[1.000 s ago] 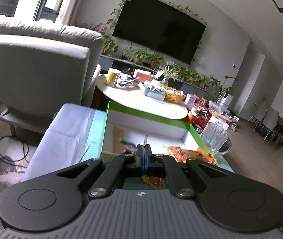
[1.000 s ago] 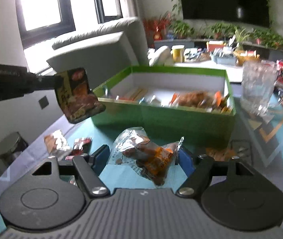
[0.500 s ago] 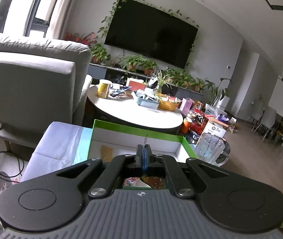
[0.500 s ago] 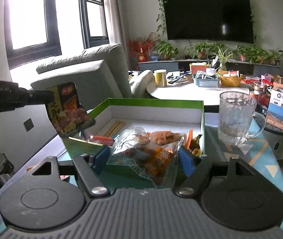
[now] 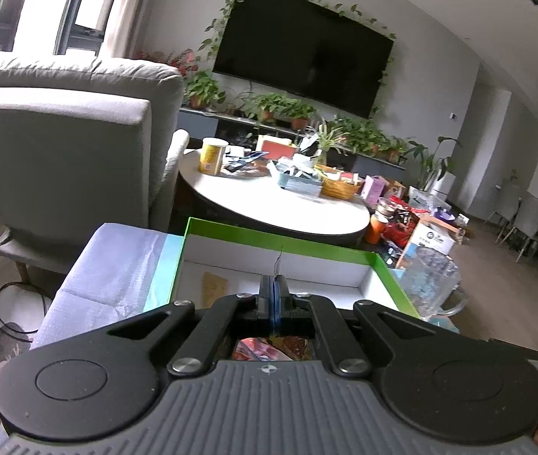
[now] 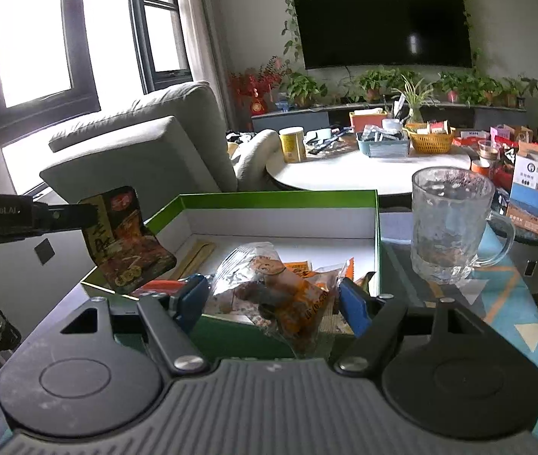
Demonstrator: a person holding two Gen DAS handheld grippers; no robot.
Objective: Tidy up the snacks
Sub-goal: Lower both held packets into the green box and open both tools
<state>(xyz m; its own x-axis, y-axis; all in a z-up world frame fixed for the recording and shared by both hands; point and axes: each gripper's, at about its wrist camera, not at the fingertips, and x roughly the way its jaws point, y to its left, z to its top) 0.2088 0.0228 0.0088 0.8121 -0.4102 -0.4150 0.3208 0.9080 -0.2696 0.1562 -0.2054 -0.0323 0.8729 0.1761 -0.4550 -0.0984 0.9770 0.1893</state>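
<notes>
- Right now both grippers carry a snack toward the green box (image 6: pixel 269 204), so the step in hand looks like dropping packets into it.
- The left gripper (image 5: pixel 273 295) has its jaws pressed together on the thin edge of a dark red packet (image 6: pixel 123 240); from the right wrist view that packet hangs tilted above the box's near left corner.
- The right gripper (image 6: pixel 274 297) has its jaws spread wide around a clear bag with orange print (image 6: pixel 280 288), pinching it by its sides just over the box's near edge.
- Several packets already lie along the box's right side; its left half shows mostly bare white floor.
- A glass mug (image 6: pixel 451 223) stands just beside the box's right wall.
- Next, each gripper likely needs to move further over the box floor and open, keeping clear of the mug.
</notes>
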